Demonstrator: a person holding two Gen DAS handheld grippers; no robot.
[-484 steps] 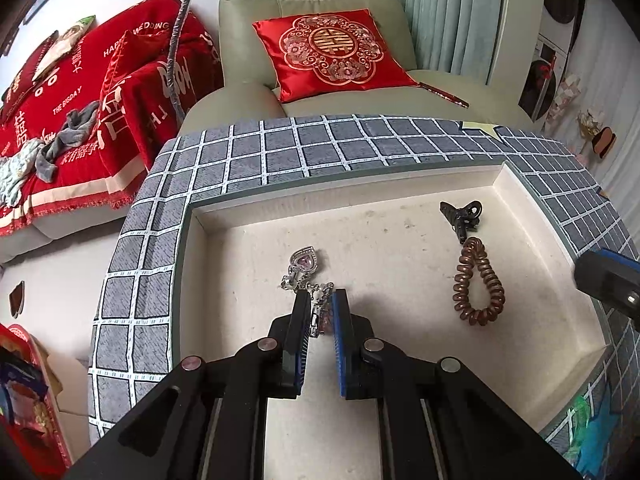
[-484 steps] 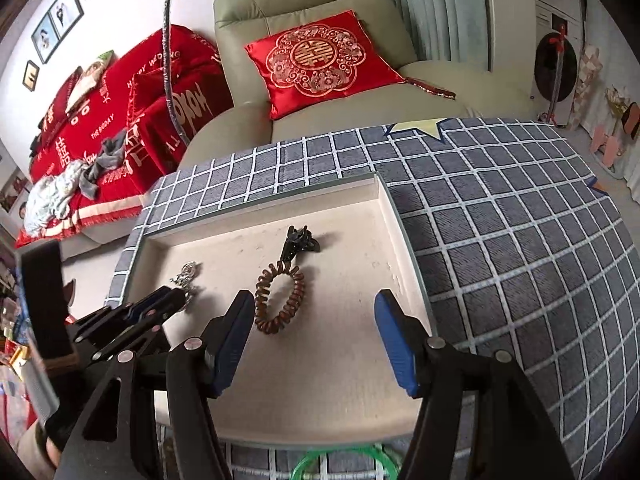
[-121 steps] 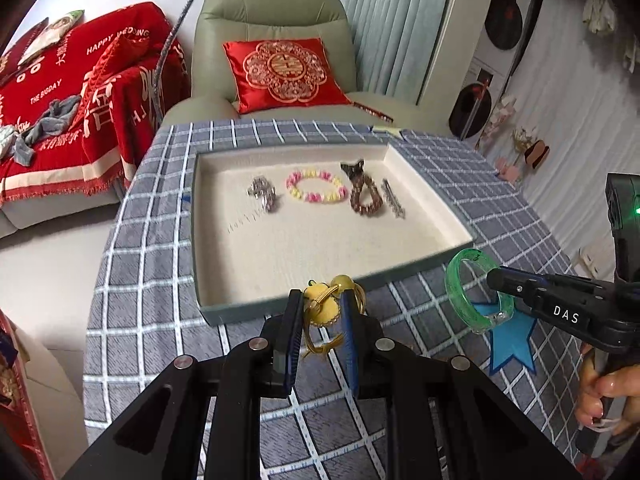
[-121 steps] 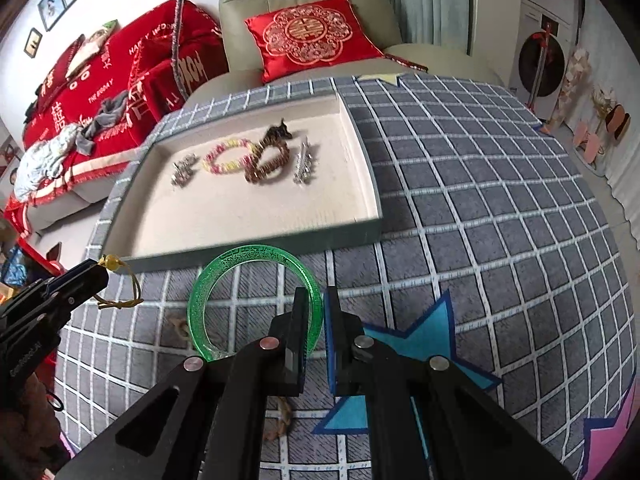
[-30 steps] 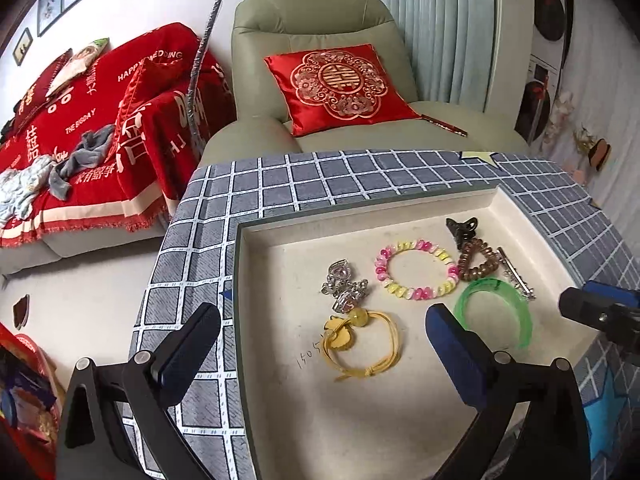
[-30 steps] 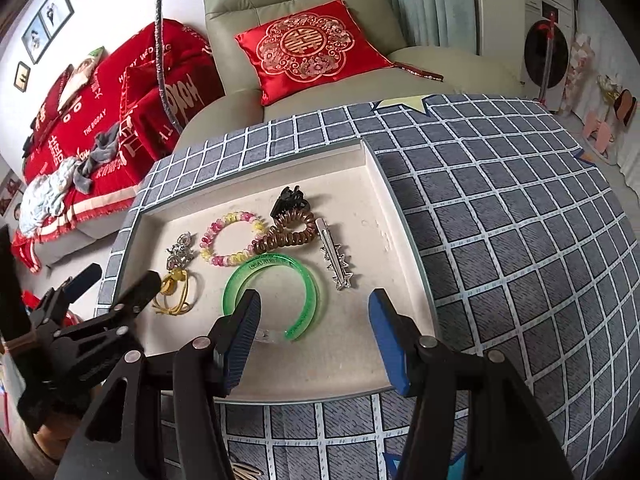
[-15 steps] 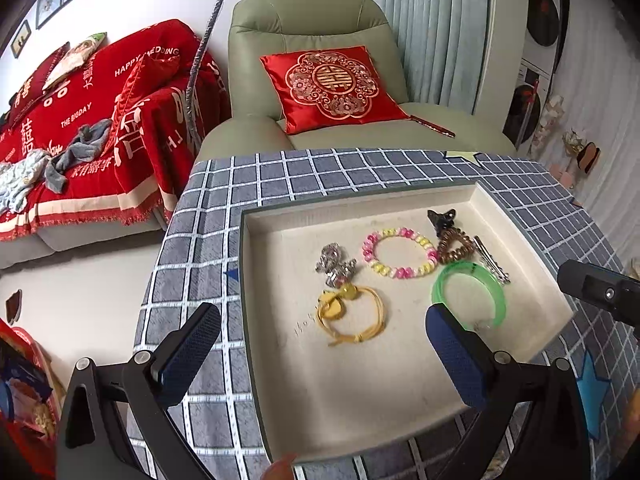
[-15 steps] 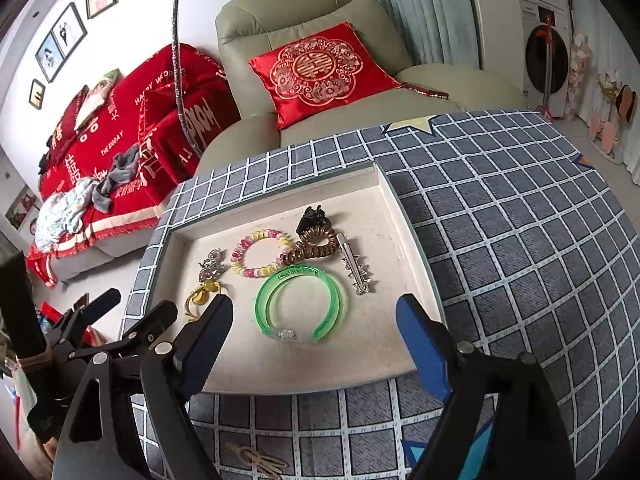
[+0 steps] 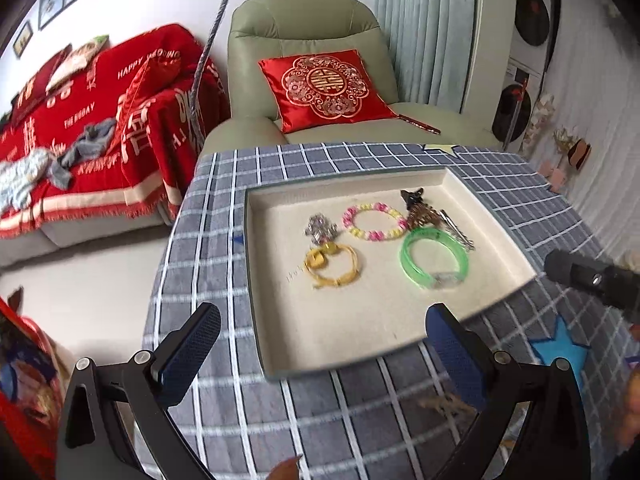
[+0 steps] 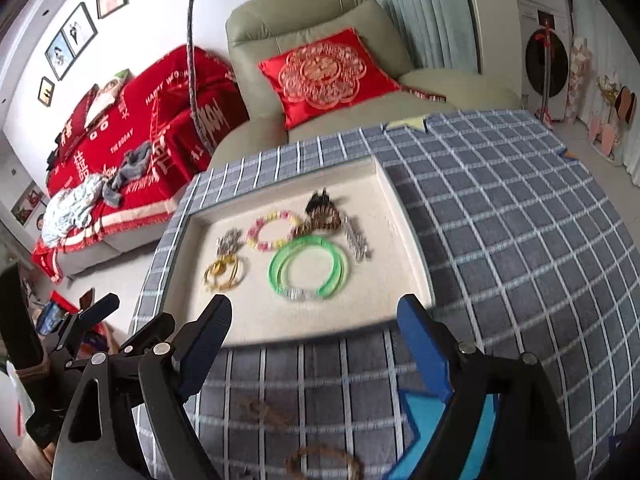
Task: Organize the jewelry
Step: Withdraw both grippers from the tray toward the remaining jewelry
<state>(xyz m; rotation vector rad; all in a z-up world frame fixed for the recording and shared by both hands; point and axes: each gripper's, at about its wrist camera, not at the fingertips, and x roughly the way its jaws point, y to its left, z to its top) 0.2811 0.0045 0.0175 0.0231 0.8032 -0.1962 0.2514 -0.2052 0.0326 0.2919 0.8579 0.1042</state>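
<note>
A cream tray point(image 9: 360, 320) point(image 10: 256, 320) lies on the grey checked cloth. In it lie a green bangle point(image 9: 434, 258) point(image 10: 308, 266), a yellow cord bracelet point(image 9: 332, 266) point(image 10: 224, 272), a pink-and-yellow bead bracelet point(image 9: 374, 222) point(image 10: 272, 230), a silver pendant point(image 9: 319, 230) point(image 10: 228, 240), a brown coil tie with a black clip point(image 9: 418, 208) point(image 10: 320, 212) and a silver hair clip point(image 9: 458, 230) point(image 10: 356, 240). My left gripper point(image 9: 320, 352) is open and empty before the tray's near edge. My right gripper point(image 10: 316, 344) is open and empty there too. Two brown pieces point(image 10: 260, 408) point(image 10: 324, 462) lie on the cloth near me.
A green armchair point(image 9: 320, 60) with a red cushion point(image 9: 328, 88) stands behind the table. A sofa under a red throw point(image 9: 80, 120) is at the left. The right gripper's tip shows in the left wrist view point(image 9: 588, 280). Blue star patches point(image 9: 560, 348) mark the cloth.
Both grippers have drawn back and up from the tray, which now looks smaller. Both stay open. The brown pieces on the near cloth have come into the right wrist view.
</note>
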